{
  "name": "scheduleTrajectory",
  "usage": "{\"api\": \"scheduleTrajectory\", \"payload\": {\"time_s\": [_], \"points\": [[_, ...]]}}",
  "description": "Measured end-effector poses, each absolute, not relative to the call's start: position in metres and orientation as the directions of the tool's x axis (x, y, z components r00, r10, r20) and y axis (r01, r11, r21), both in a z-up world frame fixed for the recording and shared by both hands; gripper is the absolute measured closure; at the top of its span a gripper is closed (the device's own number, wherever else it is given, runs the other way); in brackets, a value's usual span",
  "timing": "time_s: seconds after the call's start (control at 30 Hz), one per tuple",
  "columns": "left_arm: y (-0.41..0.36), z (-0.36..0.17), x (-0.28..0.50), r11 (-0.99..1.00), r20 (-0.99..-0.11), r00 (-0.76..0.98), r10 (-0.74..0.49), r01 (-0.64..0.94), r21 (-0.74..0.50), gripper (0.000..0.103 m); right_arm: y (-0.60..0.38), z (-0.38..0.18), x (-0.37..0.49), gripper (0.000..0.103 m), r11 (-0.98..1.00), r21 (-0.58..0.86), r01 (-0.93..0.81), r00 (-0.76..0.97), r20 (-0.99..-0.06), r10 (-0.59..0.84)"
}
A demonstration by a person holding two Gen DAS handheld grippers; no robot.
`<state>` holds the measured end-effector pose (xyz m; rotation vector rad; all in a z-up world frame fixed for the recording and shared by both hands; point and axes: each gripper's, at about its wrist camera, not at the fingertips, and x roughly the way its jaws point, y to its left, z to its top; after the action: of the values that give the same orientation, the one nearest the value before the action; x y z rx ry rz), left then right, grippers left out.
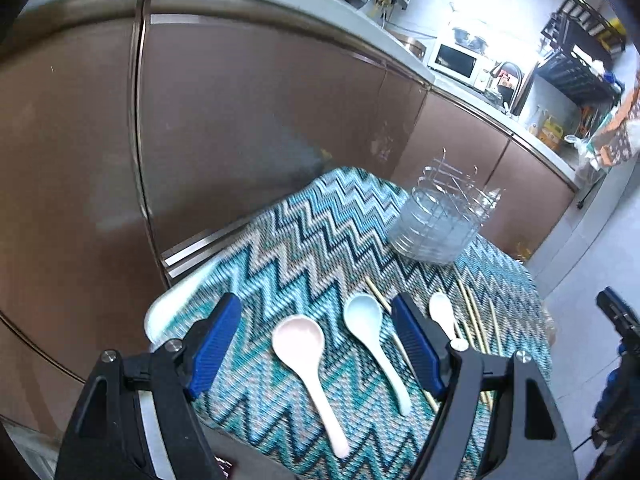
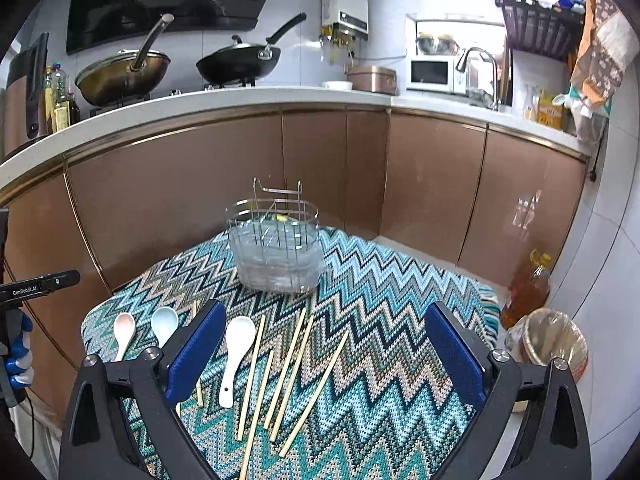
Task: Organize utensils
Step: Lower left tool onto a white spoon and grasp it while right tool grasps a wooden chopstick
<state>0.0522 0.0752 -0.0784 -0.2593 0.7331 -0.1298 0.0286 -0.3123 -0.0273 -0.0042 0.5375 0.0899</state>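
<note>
Left wrist view: left tool [image 1: 316, 344] spread wide, empty, hovering over the pink spoon [image 1: 304, 360] and pale blue spoon [image 1: 370, 328] lying flat on the bench [image 1: 280, 248]. Risk: it pinches both or skids one off the cloth.

Right wrist view: right tool [image 2: 322, 356] spread, empty, above the white spoon [image 2: 236, 354] and scattered chopsticks [image 2: 294, 376]. Thin sticks may roll or cross. Wire caddy [image 2: 276, 248] sits behind, empty, light, could tip.

My table [image 2: 486, 292] wears a zigzag cloth [image 2: 380, 320]. On it lie three spoons [image 2: 236, 356], loose chopsticks [image 2: 290, 376] and a wire utensil holder [image 2: 276, 248].
</note>
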Motion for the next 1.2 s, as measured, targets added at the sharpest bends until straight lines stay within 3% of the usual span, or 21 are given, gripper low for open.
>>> {"api": "scheduleTrajectory", "payload": {"time_s": [0.23, 0.43, 0.87, 1.03, 1.2], "points": [[0.067, -0.099, 0.07, 0.883, -0.651, 0.645, -0.399, 0.078, -0.463, 0.027, -0.319, -0.044, 0.042, 0.017, 0.993, 0.055, -0.103, 0.809, -0.576, 0.116], [0.039, -0.122, 0.094, 0.844, -0.679, 0.556, -0.48, 0.08, -0.531, 0.03, -0.333, -0.063, 0.061, 0.038, 0.981, 0.145, -0.127, 0.739, -0.647, 0.191], [0.024, -0.171, 0.144, 0.834, -0.774, 0.441, -0.455, -0.094, -0.544, 0.055, -0.349, -0.098, 0.094, 0.054, 0.974, 0.178, -0.139, 0.646, -0.73, 0.225], [0.022, -0.185, 0.158, 0.833, -0.793, 0.42, -0.441, -0.139, -0.536, 0.059, -0.356, -0.11, 0.11, 0.062, 0.965, 0.218, -0.144, 0.612, -0.747, 0.26], [0.021, -0.192, 0.166, 0.83, -0.796, 0.416, -0.44, -0.15, -0.538, 0.063, -0.367, -0.128, 0.142, 0.076, 0.954, 0.277, -0.115, 0.556, -0.778, 0.293]]}}
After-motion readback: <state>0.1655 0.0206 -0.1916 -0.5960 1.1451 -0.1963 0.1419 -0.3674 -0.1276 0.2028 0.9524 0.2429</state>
